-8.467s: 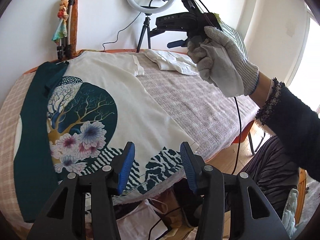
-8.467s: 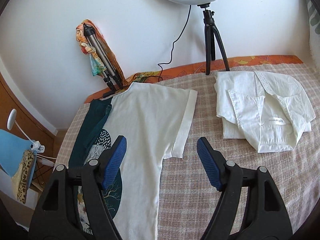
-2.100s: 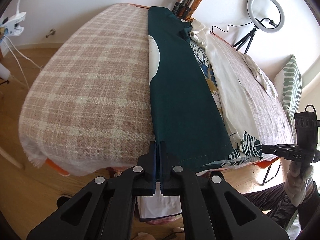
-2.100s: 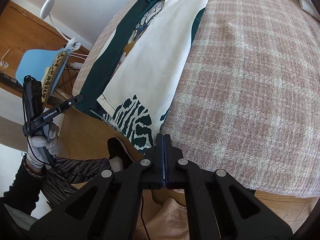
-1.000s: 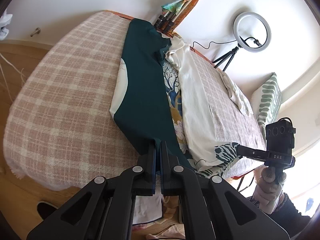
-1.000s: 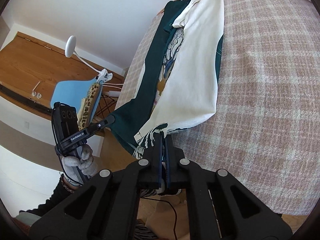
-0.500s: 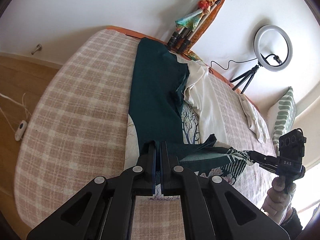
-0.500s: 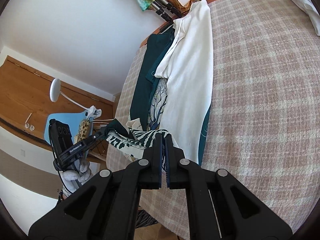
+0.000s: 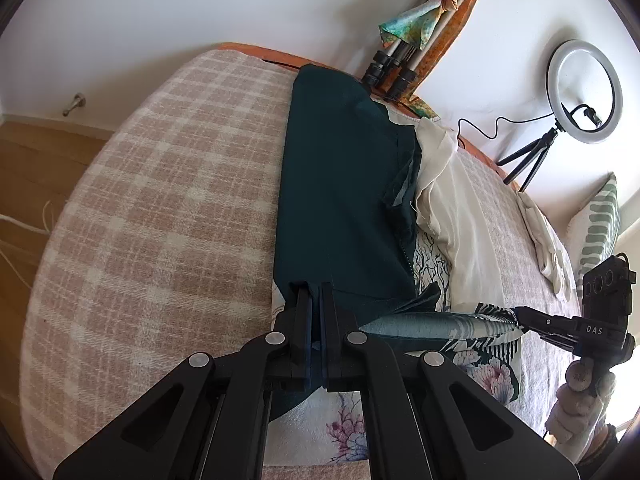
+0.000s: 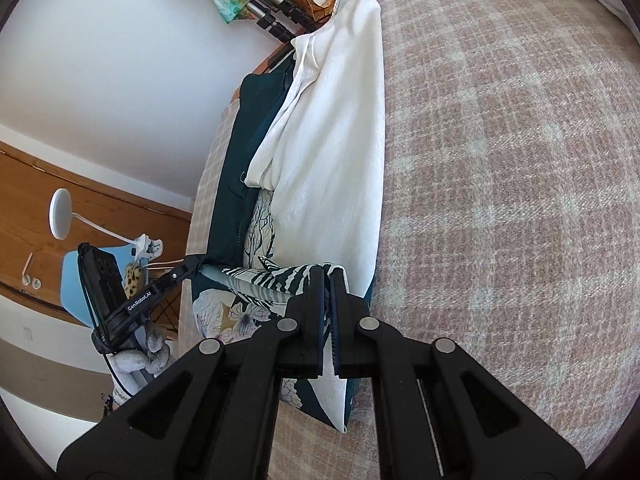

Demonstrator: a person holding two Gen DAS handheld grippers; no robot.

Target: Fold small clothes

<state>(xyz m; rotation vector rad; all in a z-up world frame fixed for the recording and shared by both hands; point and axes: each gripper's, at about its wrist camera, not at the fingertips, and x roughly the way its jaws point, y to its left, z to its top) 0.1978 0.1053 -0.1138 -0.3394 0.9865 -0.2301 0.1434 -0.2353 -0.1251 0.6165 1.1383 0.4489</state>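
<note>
A dark green and cream printed T-shirt (image 9: 340,200) lies on the plaid bed cover (image 9: 160,208); it also shows in the right wrist view (image 10: 320,140). My left gripper (image 9: 315,292) is shut on the green hem corner, lifted over the shirt's middle. My right gripper (image 10: 326,276) is shut on the striped hem corner (image 10: 280,280). The hem hangs stretched between both grippers above the flower print (image 9: 492,372). The right gripper also shows in the left wrist view (image 9: 520,312), the left one in the right wrist view (image 10: 196,262).
A folded white shirt (image 9: 548,248) lies further along the bed. A ring light on a tripod (image 9: 580,92) and folded tripods with a scarf (image 9: 408,40) stand against the wall. A striped pillow (image 9: 600,224) sits at the bed's far end. A blue chair (image 10: 76,280) stands beside the bed.
Both grippers have carried the shirt's bottom hem up from the bed edge and over the shirt toward its collar, so the lower half now folds over the upper half.
</note>
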